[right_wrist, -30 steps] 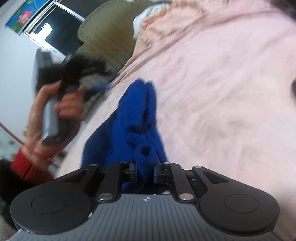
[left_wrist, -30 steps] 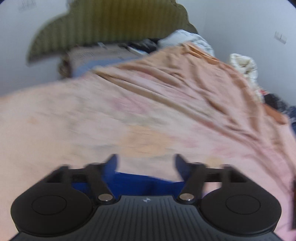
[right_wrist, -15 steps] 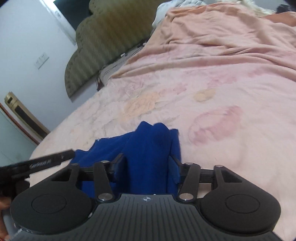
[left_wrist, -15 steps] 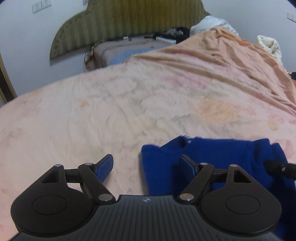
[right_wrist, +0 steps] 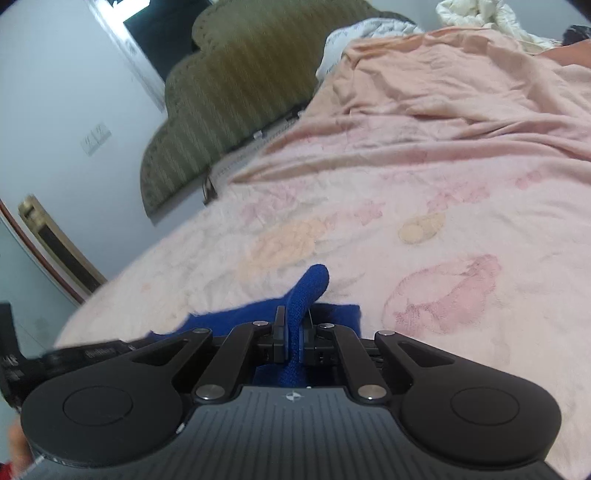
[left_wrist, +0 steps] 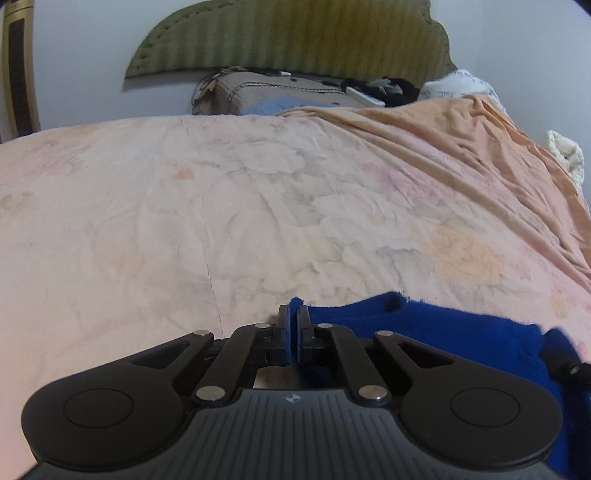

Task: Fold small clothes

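A small blue knit garment (left_wrist: 436,328) lies on the pink floral bedsheet (left_wrist: 258,206). My left gripper (left_wrist: 294,314) is shut on the garment's left edge, with a bit of blue cloth poking up between the jaws. In the right wrist view my right gripper (right_wrist: 294,317) is shut on another part of the blue garment (right_wrist: 308,291), and a fold sticks up past the jaws. The left gripper's body (right_wrist: 92,350) shows at the lower left of that view.
An olive padded headboard (left_wrist: 291,37) stands at the far end of the bed. A brown cushion (left_wrist: 280,92) and dark items lie below it. A peach blanket (left_wrist: 480,136) is bunched on the right side, with white bedding (right_wrist: 476,14) beyond.
Both grippers were open around the garment half a second ago and have closed on it. The left gripper shifted right onto the garment's left edge.
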Available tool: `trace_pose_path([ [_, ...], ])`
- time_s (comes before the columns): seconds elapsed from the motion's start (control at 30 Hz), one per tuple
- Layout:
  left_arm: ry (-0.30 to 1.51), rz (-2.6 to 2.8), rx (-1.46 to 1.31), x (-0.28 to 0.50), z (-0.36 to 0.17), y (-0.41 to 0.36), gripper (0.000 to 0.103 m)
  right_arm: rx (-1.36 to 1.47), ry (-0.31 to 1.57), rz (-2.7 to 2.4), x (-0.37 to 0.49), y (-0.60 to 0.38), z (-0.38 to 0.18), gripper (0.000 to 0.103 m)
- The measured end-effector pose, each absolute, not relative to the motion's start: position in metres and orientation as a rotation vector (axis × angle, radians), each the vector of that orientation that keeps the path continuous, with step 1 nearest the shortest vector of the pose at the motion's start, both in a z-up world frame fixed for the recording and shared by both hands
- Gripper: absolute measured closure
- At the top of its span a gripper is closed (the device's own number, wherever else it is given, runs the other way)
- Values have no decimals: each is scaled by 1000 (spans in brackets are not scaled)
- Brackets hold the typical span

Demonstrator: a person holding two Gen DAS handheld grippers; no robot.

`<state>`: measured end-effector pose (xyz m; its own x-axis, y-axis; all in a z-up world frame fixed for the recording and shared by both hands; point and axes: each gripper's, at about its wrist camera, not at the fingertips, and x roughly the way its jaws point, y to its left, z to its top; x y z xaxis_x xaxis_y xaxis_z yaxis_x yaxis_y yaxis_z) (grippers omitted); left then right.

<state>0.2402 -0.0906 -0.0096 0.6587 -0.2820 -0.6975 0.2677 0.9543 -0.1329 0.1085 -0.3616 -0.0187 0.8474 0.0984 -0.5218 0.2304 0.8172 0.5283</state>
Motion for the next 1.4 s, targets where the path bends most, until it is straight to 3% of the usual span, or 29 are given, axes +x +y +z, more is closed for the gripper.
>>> trace_pose_path([
  [0.07,767,-301,42,234,-6,-95,100,583,624,-89,115,-358,-25,90],
  [0.17,753,-276,134,221,3,-100,98,551,584,-167,100,-356,-15,72],
  [0.27,735,-279,173,198,17,-99,94,480,528,-238,76,-348,8,73],
  [0.33,728,-312,191,176,23,-100,88,440,537,-155,64,-336,15,64],
  [0.47,624,-306,377,127,11,-107,64,375,663,-103,56,-315,-5,46],
  [0.5,578,-277,443,118,6,-107,61,353,683,-140,54,-315,-12,34],
  [0.53,566,-251,467,112,6,-104,60,363,680,-180,48,-318,-16,31],
  [0.67,645,-318,290,88,26,-70,59,342,610,-243,7,-317,2,32],
  [0.73,640,-336,264,64,30,-63,46,329,583,-226,-16,-310,11,32],
  [0.77,627,-346,275,51,29,-65,34,334,584,-196,-23,-308,11,31],
  [0.8,608,-360,312,38,24,-68,31,330,600,-161,-29,-304,9,31],
  [0.93,582,-333,454,4,2,-80,31,203,716,-206,-34,-285,-14,31],
  [1.4,703,-318,291,-13,5,-67,31,236,656,-196,-70,-269,-7,29],
])
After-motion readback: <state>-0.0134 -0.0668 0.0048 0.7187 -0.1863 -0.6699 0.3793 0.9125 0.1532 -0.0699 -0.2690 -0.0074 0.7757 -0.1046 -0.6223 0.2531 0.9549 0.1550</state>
